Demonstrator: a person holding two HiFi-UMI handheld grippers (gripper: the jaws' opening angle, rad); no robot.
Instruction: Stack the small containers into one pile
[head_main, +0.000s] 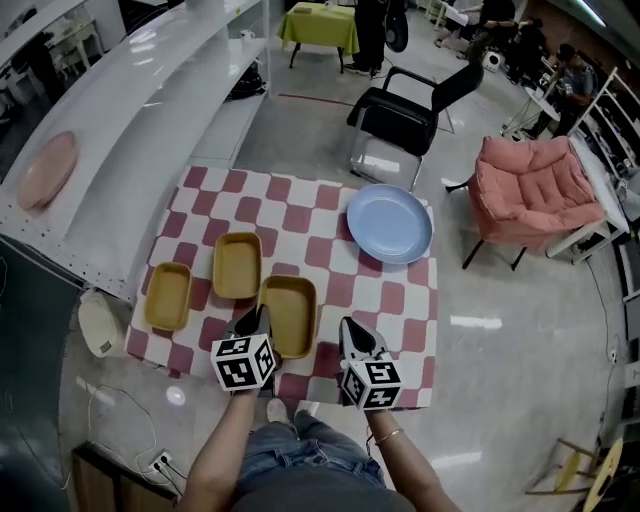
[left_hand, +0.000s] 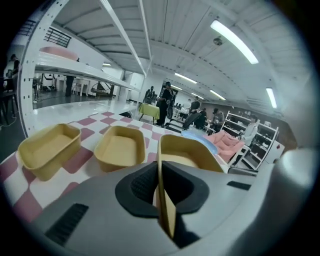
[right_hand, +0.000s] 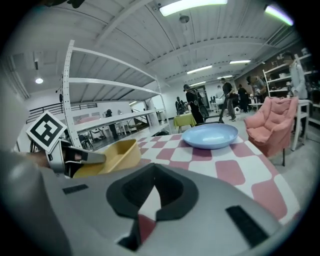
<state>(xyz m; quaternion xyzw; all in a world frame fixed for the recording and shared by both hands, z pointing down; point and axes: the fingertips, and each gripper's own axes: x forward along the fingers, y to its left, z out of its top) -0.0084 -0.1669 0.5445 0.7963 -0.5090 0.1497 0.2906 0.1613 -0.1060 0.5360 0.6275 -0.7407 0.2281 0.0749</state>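
Small containers, three, unstacked on checked table.
- Nearest container: side wall is pinched between the narrowed jaws of the left gripper, evidently for lifting onto a neighbour.
- Middle container, far-left container: left standing apart.
- Right gripper: jaws closed, empty, held beside.

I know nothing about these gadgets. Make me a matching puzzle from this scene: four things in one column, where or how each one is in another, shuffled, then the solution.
Things
1. blue plate
2. left gripper
3. right gripper
4. pink armchair

Places or states
A. on the floor, to the right of the checked cloth
B. jaws clamped on one wall of the nearest yellow container
C. holding nothing, above the cloth's near edge
D. at the cloth's far right corner

Pairs: 1-D, 2-B, 3-C, 4-A
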